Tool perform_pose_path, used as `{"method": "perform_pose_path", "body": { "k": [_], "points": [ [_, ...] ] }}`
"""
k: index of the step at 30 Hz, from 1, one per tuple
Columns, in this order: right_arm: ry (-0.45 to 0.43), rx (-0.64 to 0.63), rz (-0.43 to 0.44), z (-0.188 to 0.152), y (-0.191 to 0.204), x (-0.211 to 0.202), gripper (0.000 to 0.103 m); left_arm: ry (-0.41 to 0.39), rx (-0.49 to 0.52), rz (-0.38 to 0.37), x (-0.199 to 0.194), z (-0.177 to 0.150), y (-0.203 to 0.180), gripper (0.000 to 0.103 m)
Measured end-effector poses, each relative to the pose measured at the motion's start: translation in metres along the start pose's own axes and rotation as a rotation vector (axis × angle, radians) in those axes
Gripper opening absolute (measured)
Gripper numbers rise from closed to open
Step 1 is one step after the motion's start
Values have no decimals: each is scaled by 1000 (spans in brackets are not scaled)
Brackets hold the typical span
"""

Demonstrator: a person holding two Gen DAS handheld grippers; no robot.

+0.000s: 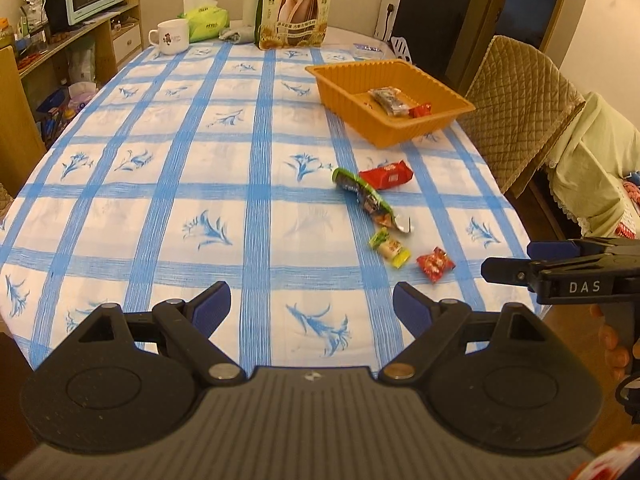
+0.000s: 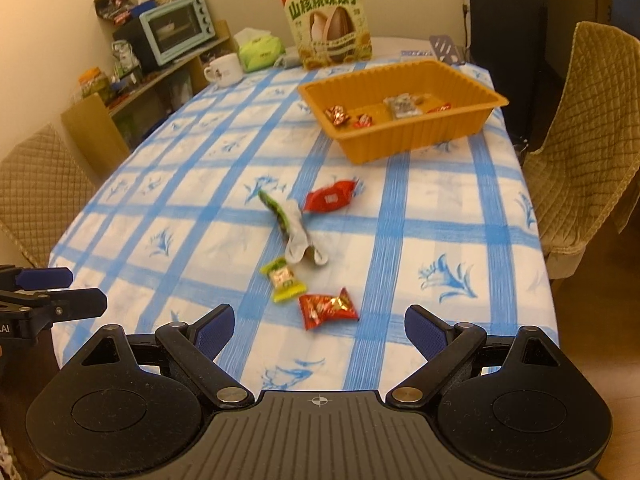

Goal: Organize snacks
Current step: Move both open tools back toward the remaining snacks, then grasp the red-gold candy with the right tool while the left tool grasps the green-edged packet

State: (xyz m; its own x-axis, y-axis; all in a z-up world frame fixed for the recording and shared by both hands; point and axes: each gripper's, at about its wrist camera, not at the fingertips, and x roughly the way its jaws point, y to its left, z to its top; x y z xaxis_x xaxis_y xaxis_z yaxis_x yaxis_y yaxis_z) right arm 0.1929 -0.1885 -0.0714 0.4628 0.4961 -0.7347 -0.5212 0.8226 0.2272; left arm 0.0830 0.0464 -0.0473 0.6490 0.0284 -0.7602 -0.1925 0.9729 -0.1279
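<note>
1. Sorting loose snacks into the orange plastic tray (image 2: 360,148) is under way: in the right wrist view the tray already holds two small red-foil candies (image 2: 338,114), a dark wrapped bar (image 2: 404,106) and another red piece by its far wall.
2. Four snacks lie on the checked tabletop (image 2: 440,220), between the tray and the near edge: a red candy packet (image 2: 330,198), a long green and silver snack wrapper (image 2: 292,232) whose far end lies just beside that packet, a small yellow-green candy (image 2: 284,280) and a red foil candy (image 2: 328,307).
3. The right tongs (image 2: 320,330) are spread wide with nothing between the pads; the red foil candy sits just ahead of them, apart from both fingers.
4. The left tongs (image 1: 312,304) are also spread and empty, over bare cloth to the left of the loose snacks. The yellow-green candy (image 1: 390,247) is the one nearest them.
5. By my reading the step in hand is the approach for the next pick, most likely the red foil candy by the right tongs.
6. That pick calls for dropping the open fingers down to straddle the candy and closing on its body rather than on the twisted wrapper ends. Then it goes up and over the tray's ribbed near wall for release.
7. The candy is thin and light, so it may skid on the cloth if one pad lands first.
</note>
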Motion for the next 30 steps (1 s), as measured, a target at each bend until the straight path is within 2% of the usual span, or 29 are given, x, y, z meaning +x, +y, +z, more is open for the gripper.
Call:
{"method": "perform_pose_path", "body": {
  "k": [8,10,14,16,30],
  "points": [
    [50,-15,38,-7,3,21,91,29,-9,5,13,0,-1,87],
    [70,-5,64,-8,2,28,79,36,-12,8,17,1,-1,87],
    [104,19,87,-8,-1,44,73,50,-21,13,26,4,0,87],
    [116,35,98,-7,-4,51,67,57,-24,16,30,5,0,87],
    [133,92,96,8,-18,83,61,87,-61,47,51,15,9,87]
  ]
}}
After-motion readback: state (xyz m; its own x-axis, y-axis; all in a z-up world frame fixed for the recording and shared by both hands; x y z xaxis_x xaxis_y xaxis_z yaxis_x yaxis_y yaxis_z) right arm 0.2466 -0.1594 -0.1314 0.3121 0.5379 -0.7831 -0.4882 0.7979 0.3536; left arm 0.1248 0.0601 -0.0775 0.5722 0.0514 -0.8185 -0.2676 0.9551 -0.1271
